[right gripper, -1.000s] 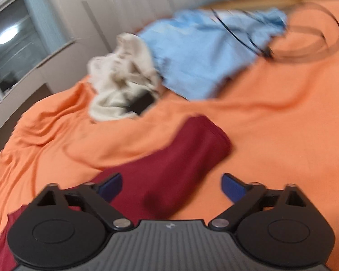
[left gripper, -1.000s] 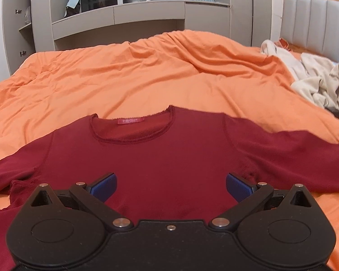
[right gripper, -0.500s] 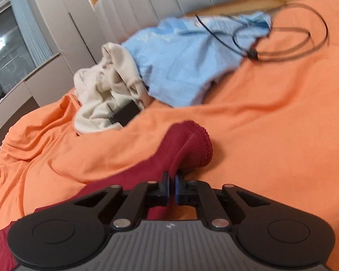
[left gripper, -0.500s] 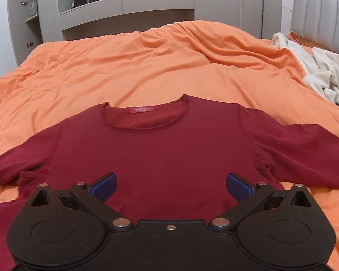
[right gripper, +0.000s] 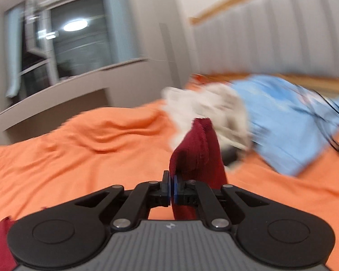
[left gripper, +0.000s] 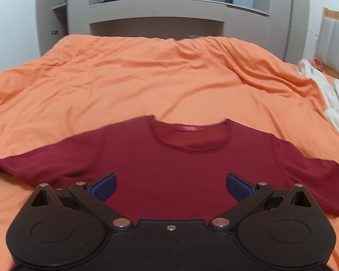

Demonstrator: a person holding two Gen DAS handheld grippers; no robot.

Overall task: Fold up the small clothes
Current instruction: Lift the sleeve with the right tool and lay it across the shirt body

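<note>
The red top [left gripper: 169, 171] lies flat on the orange bed [left gripper: 147, 79]. The right gripper [right gripper: 172, 187] fingers pinch its sleeve cuff [right gripper: 196, 144], lifted clear; the left gripper [left gripper: 170, 186] fingers stand wide, empty. Soft, light knit: grip at hems.

No legible text in either view. The neck label [left gripper: 189, 128] inside the collar of the dark red top [left gripper: 169, 169] is a pink-red strip with faint pale marks on it — too small and blurred to read. On the grey ribbed housing of the right gripper [right gripper: 172, 186] sits a small pale emblem [right gripper: 169, 226], an angular mark rather than letters — it cannot be read as a word or brand.
</note>
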